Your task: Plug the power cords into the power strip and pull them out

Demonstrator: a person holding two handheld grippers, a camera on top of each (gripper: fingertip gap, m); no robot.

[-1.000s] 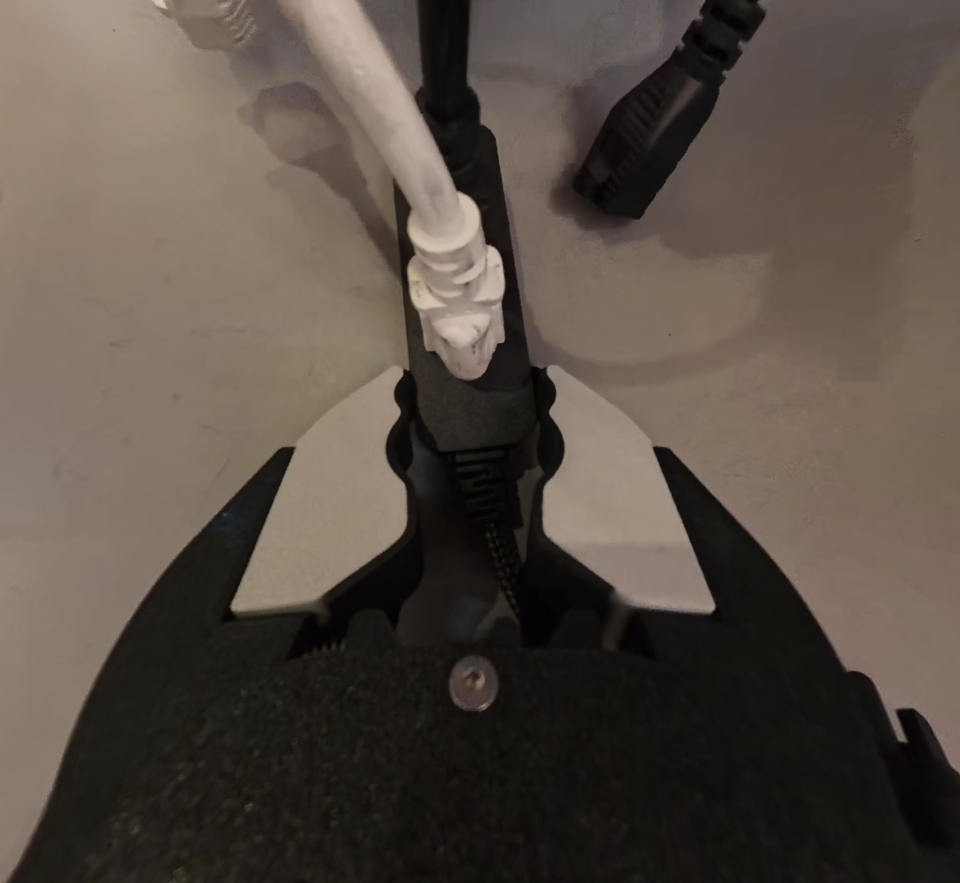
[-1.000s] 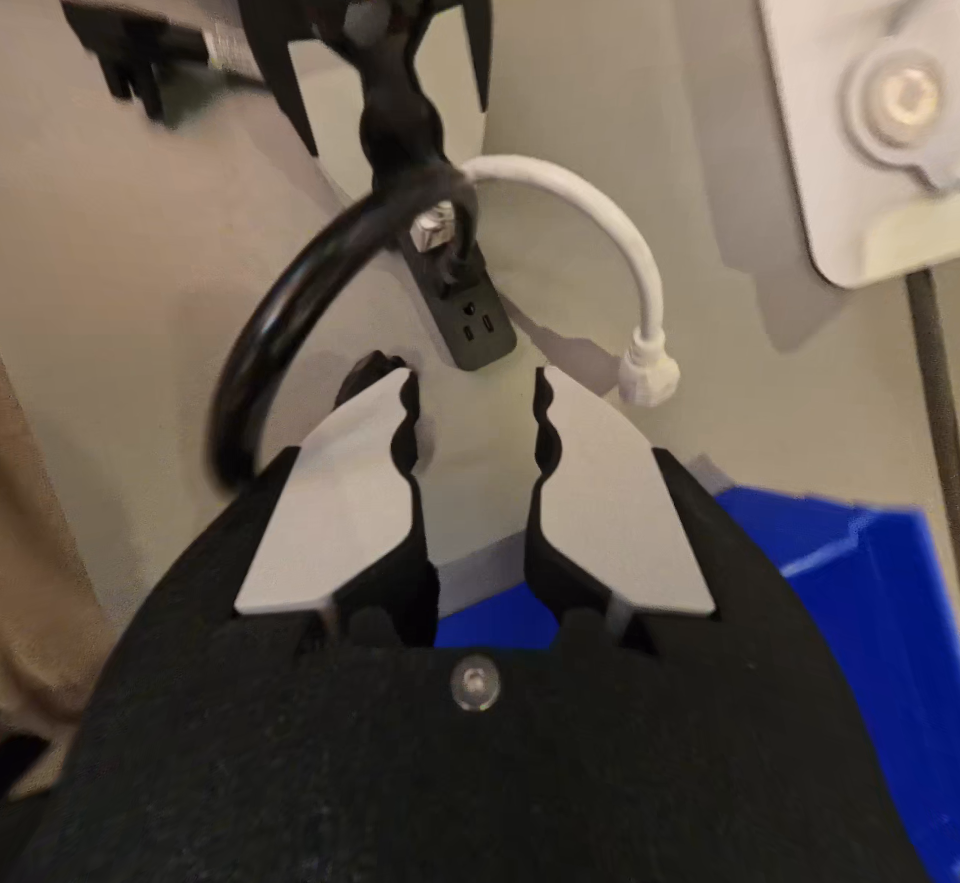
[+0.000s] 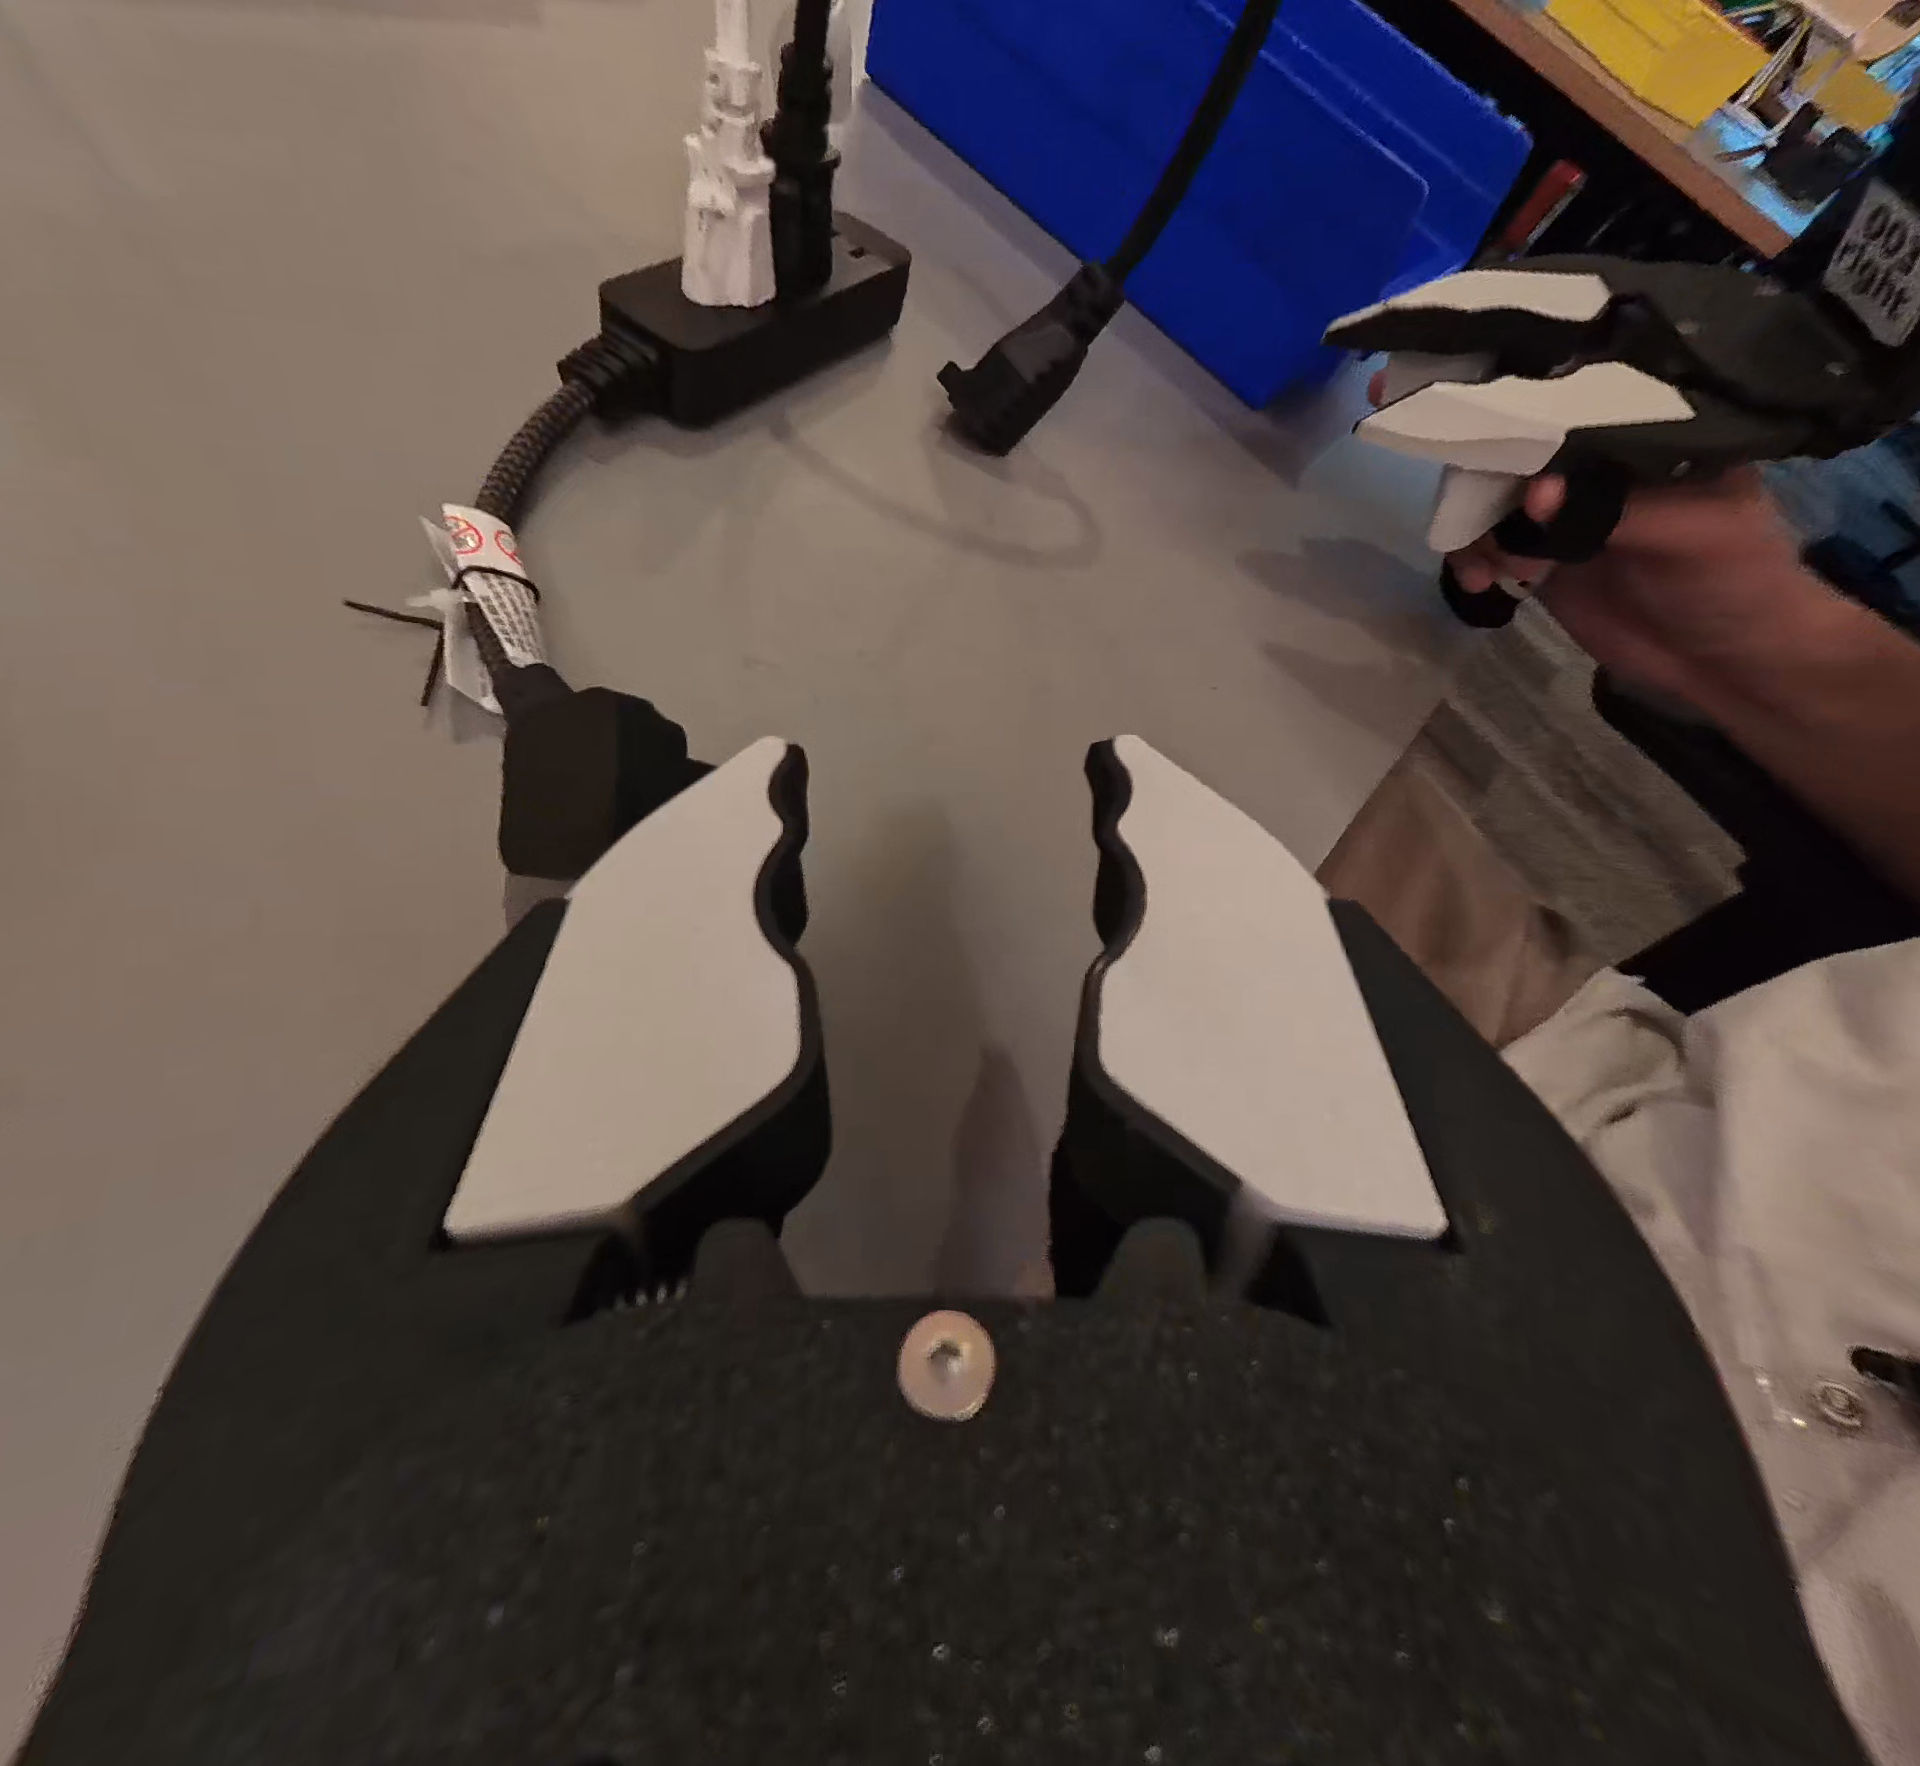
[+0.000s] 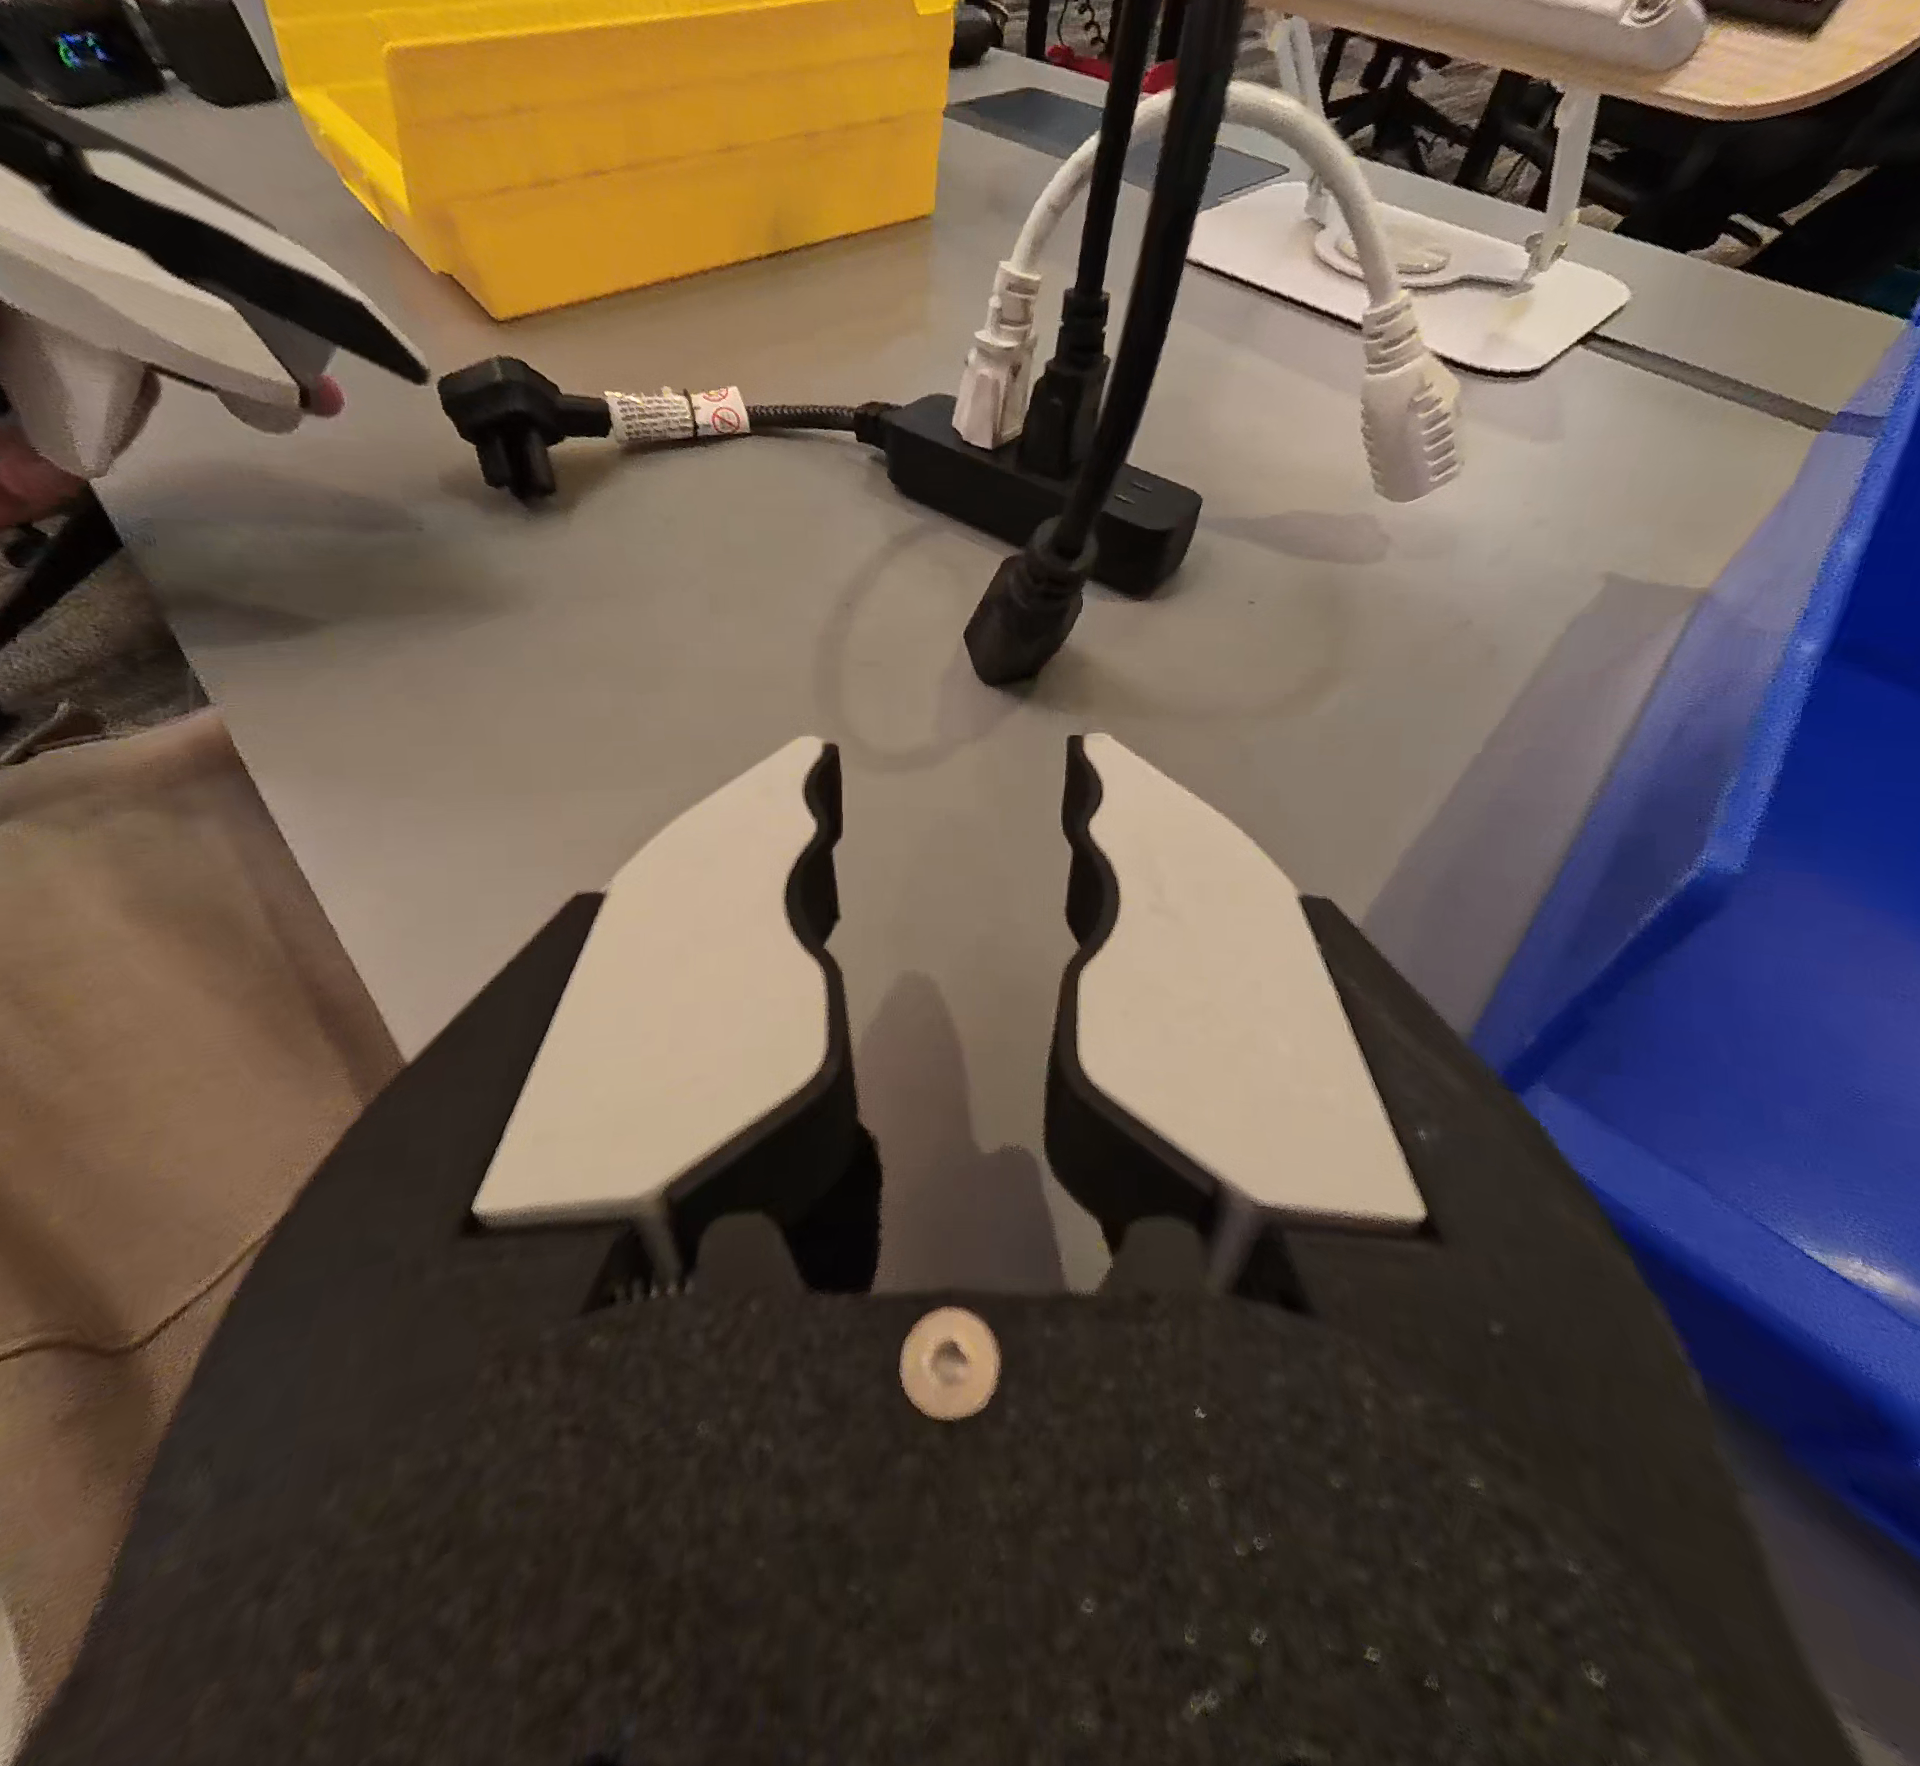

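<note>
Power strip (image 4: 1049, 490) lay on the grey table (image 3: 260, 366) well ahead of both sets of fingers, black and low, with a white plug (image 4: 992, 376) and a black plug (image 4: 1065, 376) standing seated side by side in its sockets. Beyond the right gripper's (image 4: 948, 771) fingertips and off to their right stood a blue bin (image 4: 1766, 885); a yellow bin (image 4: 623, 106) sat far ahead to their left. Both grippers hung clear of everything, fingers spread and holding nothing, the left gripper (image 3: 943, 771) just beside the strip's own flat plug (image 3: 577, 781) on its braided lead. The black cord's free end (image 4: 1023, 620) rested on the table between the right fingertips and the strip; the white cord's free end (image 4: 1408, 407) hung past the strip to the right. By my judgement plugging in was done and pulling out was due: one gripper would need to pin the strip, the other to close round a plug body and draw straight up.
</note>
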